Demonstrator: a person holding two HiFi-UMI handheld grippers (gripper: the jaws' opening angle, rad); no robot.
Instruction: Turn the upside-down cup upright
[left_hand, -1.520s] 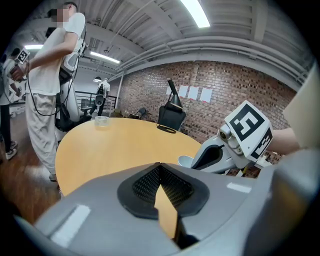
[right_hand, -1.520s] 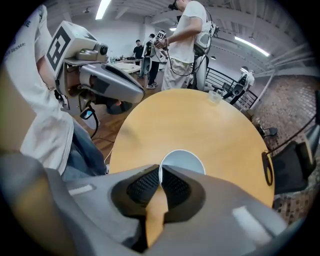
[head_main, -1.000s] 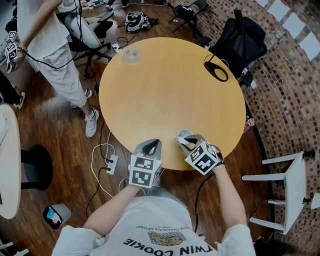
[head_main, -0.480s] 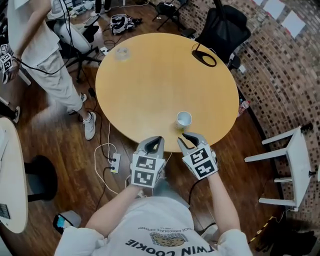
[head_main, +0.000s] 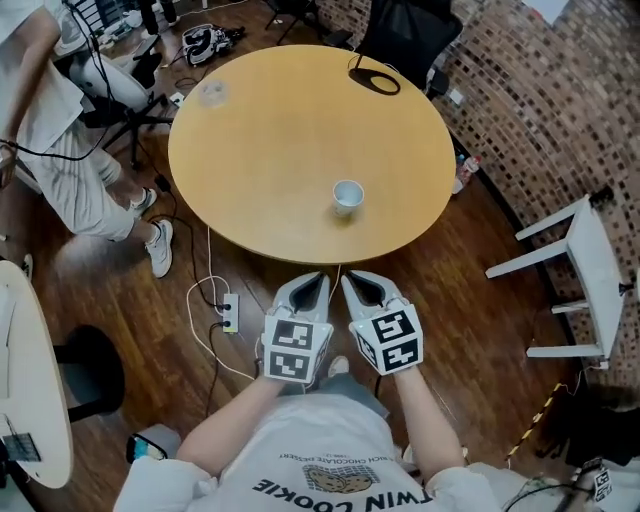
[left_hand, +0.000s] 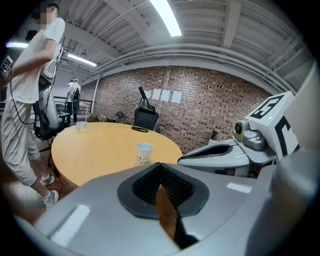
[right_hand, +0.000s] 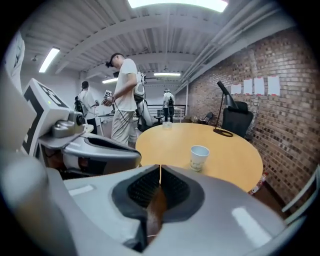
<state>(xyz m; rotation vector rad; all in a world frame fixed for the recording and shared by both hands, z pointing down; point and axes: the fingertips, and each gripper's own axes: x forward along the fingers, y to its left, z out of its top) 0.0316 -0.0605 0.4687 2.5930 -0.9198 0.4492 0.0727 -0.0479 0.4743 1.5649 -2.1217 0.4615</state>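
A white paper cup (head_main: 347, 196) stands upright, mouth up, near the front edge of the round wooden table (head_main: 270, 130). The same cup (left_hand: 144, 152) shows in the left gripper view, and the cup (right_hand: 199, 157) in the right gripper view. Both grippers hang side by side off the table, over the floor in front of it. My left gripper (head_main: 312, 284) is shut with nothing in it, tips touching (left_hand: 160, 164). My right gripper (head_main: 356, 282) is also shut and empty, its tips meeting (right_hand: 160, 167). Neither touches the cup.
A clear plastic cup (head_main: 211, 92) and a black loop-shaped object (head_main: 375, 78) sit at the table's far side. A person (head_main: 50, 120) stands at the left. A black chair (head_main: 405, 30) is behind the table, a white stool (head_main: 580, 270) at right, cables and a power strip (head_main: 229, 313) on the floor.
The right gripper let go of the cup, left it upright on the table, drew back off the edge and shut. The left gripper drew back too.
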